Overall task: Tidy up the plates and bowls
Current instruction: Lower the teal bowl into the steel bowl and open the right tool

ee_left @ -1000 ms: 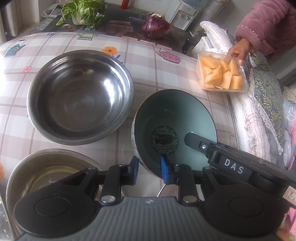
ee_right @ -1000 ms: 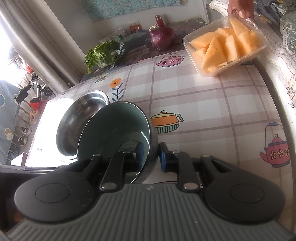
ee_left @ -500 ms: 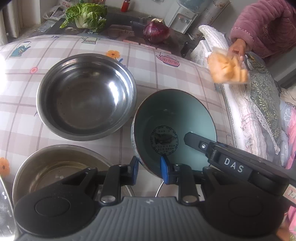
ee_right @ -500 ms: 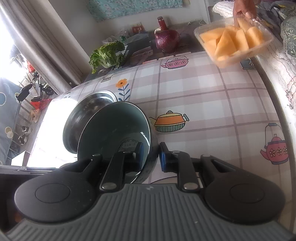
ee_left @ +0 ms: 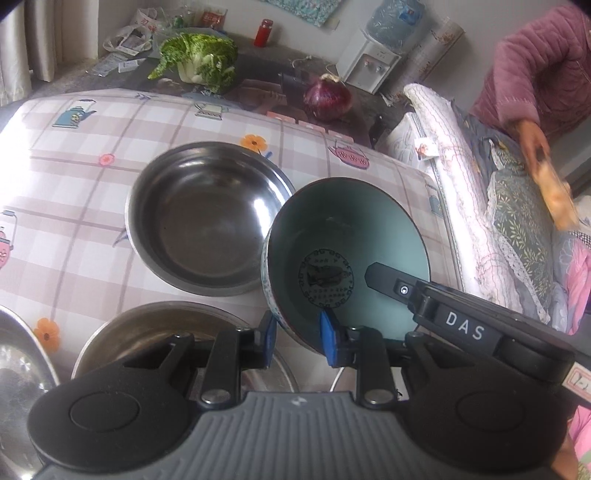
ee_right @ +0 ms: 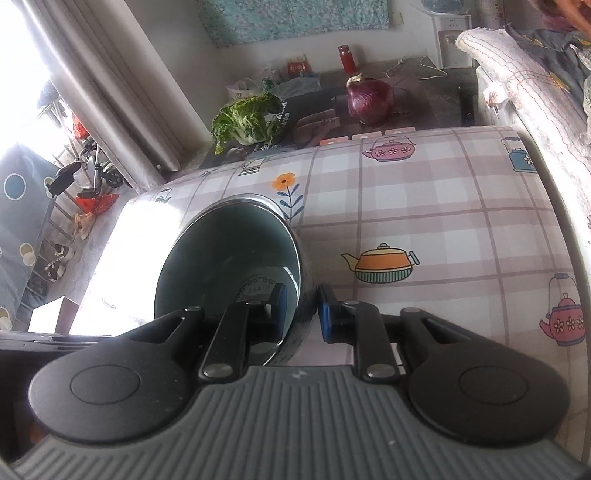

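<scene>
1. Right half of the table [ee_right: 424, 218]: open cloth from the teal bowl [ee_right: 229, 266] to the right edge.
2. Left half: a large steel bowl [ee_left: 207, 218] just beside the teal bowl, and a second steel bowl [ee_left: 147, 332] at the near edge block passage.
3. Far edge: cabbage [ee_left: 199, 59] and red onion [ee_left: 327, 98] stand beyond it.
4. Right edge: bedding [ee_left: 480, 206] runs alongside.

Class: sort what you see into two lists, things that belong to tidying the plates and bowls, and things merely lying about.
Job: teal bowl, steel bowl, second steel bowl, left hand-held gripper, right hand-held gripper.

Lying about: red onion, leafy greens, red bottle.
</scene>
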Motion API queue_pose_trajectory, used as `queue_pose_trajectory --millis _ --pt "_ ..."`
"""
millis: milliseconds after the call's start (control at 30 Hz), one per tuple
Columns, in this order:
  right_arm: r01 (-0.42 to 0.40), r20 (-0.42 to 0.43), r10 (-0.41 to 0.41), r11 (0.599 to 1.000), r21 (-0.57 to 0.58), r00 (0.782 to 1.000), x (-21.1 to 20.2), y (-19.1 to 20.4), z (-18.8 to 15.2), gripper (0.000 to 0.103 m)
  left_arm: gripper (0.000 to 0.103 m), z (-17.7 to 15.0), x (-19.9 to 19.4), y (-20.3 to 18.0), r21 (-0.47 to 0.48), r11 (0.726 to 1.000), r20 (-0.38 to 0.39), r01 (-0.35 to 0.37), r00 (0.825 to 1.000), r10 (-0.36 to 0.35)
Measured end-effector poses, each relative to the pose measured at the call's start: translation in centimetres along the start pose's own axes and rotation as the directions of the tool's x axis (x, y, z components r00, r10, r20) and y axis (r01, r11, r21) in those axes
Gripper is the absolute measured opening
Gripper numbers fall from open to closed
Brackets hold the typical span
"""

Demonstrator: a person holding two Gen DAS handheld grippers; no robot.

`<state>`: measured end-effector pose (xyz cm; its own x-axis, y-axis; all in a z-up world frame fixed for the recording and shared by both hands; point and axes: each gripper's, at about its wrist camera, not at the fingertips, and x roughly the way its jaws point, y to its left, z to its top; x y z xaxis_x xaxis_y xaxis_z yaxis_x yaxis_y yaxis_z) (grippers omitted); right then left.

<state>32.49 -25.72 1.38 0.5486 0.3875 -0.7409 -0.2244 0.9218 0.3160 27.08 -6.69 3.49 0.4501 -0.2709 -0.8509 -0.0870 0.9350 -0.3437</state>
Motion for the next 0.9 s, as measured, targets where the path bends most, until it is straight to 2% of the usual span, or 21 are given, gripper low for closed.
queue_pose_trajectory --millis 233,433,667,900 --pt "-0.04 -0.01 0.039 0.998 -0.042 0.999 1.5 3.7 1.4 0.017 0.026 1.2 -1.5 3.0 -0.043 0.999 0.04 -0.028 0.999 0.03" --pt "-0.069 -0.038 0.067 0.996 -0.059 0.997 4.2 6.0 2.6 0.017 0.026 2.6 -1.0 5.6 -0.079 0.995 0.044 -0.055 0.997 0.058" --pt "-0.088 -0.084 0.085 0.995 -0.035 0.993 7.6 6.4 3.4 0.017 0.026 3.7 1.1 7.4 -0.101 0.993 0.018 -0.069 0.997 0.072" --pt "-0.066 -0.134 0.062 0.998 -0.025 0.989 10.3 5.7 3.0 0.017 0.026 3.7 3.6 8.2 -0.11 0.992 -0.025 -0.067 0.998 0.065"
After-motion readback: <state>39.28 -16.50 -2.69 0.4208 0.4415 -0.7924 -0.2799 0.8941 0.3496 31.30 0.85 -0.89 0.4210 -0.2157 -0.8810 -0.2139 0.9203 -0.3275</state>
